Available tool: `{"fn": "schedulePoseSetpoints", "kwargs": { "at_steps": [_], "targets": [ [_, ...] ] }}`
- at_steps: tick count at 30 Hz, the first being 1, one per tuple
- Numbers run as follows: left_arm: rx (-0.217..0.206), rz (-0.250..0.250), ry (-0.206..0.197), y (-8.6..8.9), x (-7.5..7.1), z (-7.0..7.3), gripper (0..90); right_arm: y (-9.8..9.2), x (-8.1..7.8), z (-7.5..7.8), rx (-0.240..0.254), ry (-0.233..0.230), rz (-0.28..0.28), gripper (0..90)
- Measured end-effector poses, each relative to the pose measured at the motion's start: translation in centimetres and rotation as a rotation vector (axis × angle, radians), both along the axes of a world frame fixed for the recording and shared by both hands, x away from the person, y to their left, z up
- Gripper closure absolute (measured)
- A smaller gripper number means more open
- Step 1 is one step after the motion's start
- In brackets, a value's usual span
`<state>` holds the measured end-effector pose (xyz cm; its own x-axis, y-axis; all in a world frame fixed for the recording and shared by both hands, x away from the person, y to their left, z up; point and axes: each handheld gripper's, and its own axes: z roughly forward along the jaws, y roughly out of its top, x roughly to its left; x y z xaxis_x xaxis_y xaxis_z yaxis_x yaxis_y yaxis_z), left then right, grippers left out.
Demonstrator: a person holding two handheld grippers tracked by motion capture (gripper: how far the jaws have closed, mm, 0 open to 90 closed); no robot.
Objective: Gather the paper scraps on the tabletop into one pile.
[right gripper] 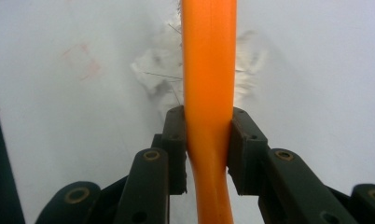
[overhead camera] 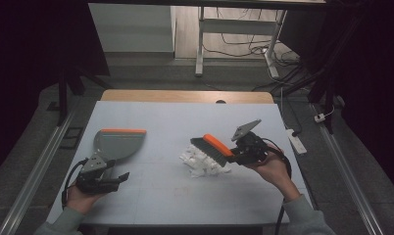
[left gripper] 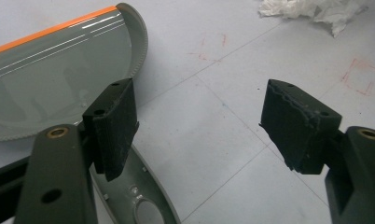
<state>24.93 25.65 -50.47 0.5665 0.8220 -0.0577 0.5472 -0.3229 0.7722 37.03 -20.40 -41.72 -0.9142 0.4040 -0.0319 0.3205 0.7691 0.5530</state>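
The work surface is a pale blue-white table top point(overhead camera: 151, 196) with a wooden edge strip at its far side, faint red pencil marks and thin ruled lines on it. It stands in a dim room: grey floor, metal rails along both sides, dark curtains left and right, and beyond the far edge a white desk frame with loose cables and a power strip on the floor.

The right gripper point(overhead camera: 234, 155) has its jaws clamped on the orange handle of a hand brush point(overhead camera: 213, 148). In the right gripper view the handle point(right gripper: 208, 93) runs straight out from between the two pads, which press on both of its sides. The brush has an orange back and dark bristles; its head lies just ahead of the jaws, over a pile of crumpled white paper scraps point(overhead camera: 201, 162), with the bristles at the top of the pile.

The left gripper point(overhead camera: 120, 177) has its jaws wide apart with nothing between the pads. A grey dustpan point(overhead camera: 117, 143) with an orange lip lies flat on the table just ahead of and beside this gripper; its handle passes under the left-hand jaw in the left gripper view. The paper scraps lie well ahead of these jaws, toward the far right.
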Motion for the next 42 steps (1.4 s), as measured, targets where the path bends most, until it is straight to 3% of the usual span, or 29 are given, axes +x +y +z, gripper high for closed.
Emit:
{"fn": "schedulePoseSetpoints", "kwargs": {
  "at_steps": [4, 9, 15, 28, 33, 42],
  "targets": [
    [0.001, -0.001, 0.003, 0.0, 0.1, 0.0, 27.9, -1.1, 0.1, -0.2, 0.030, 0.012, -0.066, 70.4],
    [0.002, 0.000, 0.003, 0.0, 0.1, -0.1, 27.9, -1.9, 0.4, -1.1, 0.025, 0.026, -0.118, 70.4],
    [0.000, 0.000, 0.004, 0.0, 0.2, -0.1, 28.0, -4.0, 0.3, -1.4, 0.051, 0.023, -0.201, 70.4],
    [-0.005, -0.005, -0.005, -0.3, 0.1, 0.1, 28.1, -9.7, -2.1, -3.1, 0.118, -0.005, -0.377, 70.4],
    [-0.006, -0.011, -0.008, -0.4, 0.1, 0.1, 28.2, -10.8, -2.7, -3.7, 0.133, -0.023, -0.412, 70.4],
    [-0.010, -0.011, -0.017, -0.4, 0.0, 0.2, 28.4, -11.0, -2.9, -3.7, 0.135, -0.045, -0.418, 70.4]
  ]
}}
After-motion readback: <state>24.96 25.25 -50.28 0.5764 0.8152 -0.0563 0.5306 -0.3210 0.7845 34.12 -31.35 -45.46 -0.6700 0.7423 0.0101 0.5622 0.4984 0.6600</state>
